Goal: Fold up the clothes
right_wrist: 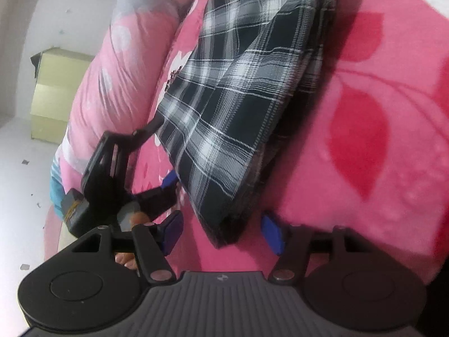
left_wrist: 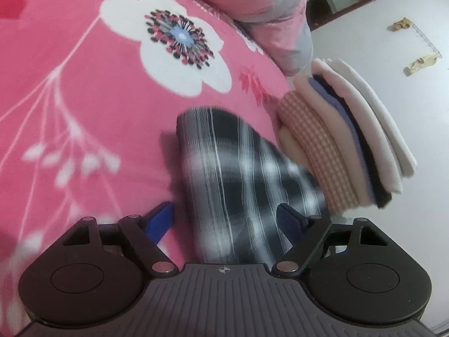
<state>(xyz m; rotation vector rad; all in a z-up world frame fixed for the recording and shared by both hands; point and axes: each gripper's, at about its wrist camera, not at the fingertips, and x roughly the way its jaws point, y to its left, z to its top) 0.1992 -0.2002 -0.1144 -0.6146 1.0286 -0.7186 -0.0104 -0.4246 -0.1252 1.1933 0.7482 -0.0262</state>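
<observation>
The bed's pink flowered blanket fills both views. The folded plaid garment lies on it at frame centre, beside a folded stack at right. My left gripper and right gripper are spread around its near edges, pinching nothing. I judge it soft and light; the thick folded corner gives the best hold.

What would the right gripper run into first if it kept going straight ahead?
Most likely the near corner of the folded plaid garment, which lies between the open right gripper fingers on the pink blanket; depth is unclear.

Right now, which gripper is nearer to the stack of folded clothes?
Left. The left gripper straddles the plaid garment beside the stack; the right gripper is at the garment's far corner.
</observation>
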